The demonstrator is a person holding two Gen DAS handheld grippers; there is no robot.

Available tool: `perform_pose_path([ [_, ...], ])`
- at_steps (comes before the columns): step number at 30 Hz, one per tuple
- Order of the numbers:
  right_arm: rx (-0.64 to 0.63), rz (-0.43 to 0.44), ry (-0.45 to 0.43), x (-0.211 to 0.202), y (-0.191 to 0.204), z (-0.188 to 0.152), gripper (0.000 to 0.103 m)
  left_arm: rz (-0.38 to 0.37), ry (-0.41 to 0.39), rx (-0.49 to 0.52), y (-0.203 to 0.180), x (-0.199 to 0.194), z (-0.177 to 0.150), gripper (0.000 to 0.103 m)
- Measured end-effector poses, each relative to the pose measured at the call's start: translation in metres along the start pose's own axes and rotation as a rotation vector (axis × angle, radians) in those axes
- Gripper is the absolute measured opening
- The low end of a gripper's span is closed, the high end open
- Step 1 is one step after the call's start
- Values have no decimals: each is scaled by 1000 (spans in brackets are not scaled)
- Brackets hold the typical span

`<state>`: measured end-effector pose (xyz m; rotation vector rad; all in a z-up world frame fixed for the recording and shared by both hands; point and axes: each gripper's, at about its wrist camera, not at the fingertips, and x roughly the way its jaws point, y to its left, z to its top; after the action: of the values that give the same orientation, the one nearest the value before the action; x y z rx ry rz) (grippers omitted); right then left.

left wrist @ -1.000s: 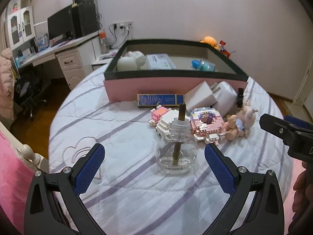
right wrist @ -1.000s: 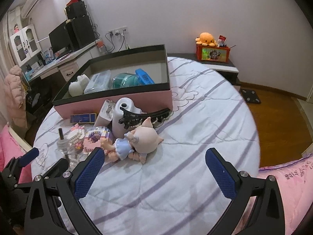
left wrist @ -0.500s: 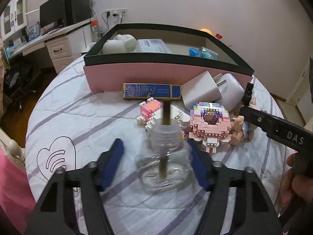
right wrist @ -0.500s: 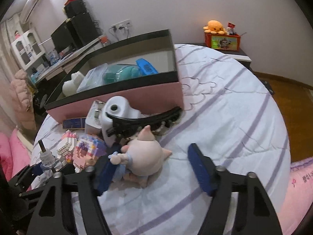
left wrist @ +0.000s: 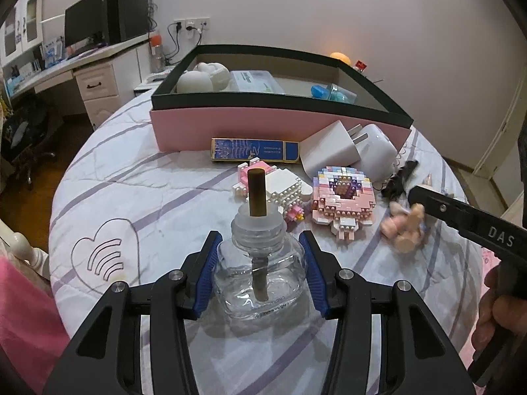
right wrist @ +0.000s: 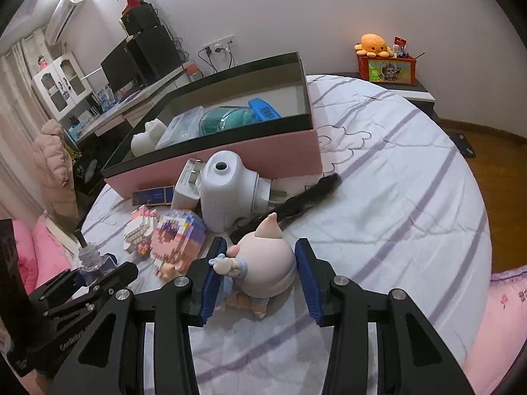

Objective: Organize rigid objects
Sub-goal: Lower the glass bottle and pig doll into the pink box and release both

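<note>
Since a second ago both grippers have drawn in from wide open, each closing around a thing on the bed. The left gripper [left wrist: 260, 273] has just been closing and its blue pads now sit against the two sides of the clear glass bottle [left wrist: 260, 279], which stands upright on the striped bedsheet [left wrist: 138, 197] with a brown wick stick rising from its neck. The right gripper [right wrist: 260, 273] has likewise just been closing, with the pig doll [right wrist: 266, 263] between its pads; the pads look to be touching the doll's round head, which lies on the sheet. Just beyond the bottle lie two brick-built toys [left wrist: 342, 197], a blue flat box [left wrist: 255, 149] and two white plug adapters [left wrist: 349, 148], all close against the pink storage box [left wrist: 263, 125]. That box already holds a white figure, a clear case and a blue-green item.
</note>
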<state>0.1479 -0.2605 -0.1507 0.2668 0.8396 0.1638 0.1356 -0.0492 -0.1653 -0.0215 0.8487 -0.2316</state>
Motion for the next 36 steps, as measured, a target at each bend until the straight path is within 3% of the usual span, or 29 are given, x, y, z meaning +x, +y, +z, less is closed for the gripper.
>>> perform_pose_path([
  [10, 6, 16, -33, -37, 5, -10, 44, -16, -46, 1, 2, -29, 2, 49],
  [18, -28, 35, -88, -58, 20, 6, 44, -19, -102, 1, 7, -51, 15, 49],
  [29, -111, 54, -161, -61, 51, 61, 44, -10, -208, 10, 17, -70, 74, 49],
  [36, -138, 59, -167, -40, 59, 100, 44, -2, -230, 21, 19, -51, 119, 49],
])
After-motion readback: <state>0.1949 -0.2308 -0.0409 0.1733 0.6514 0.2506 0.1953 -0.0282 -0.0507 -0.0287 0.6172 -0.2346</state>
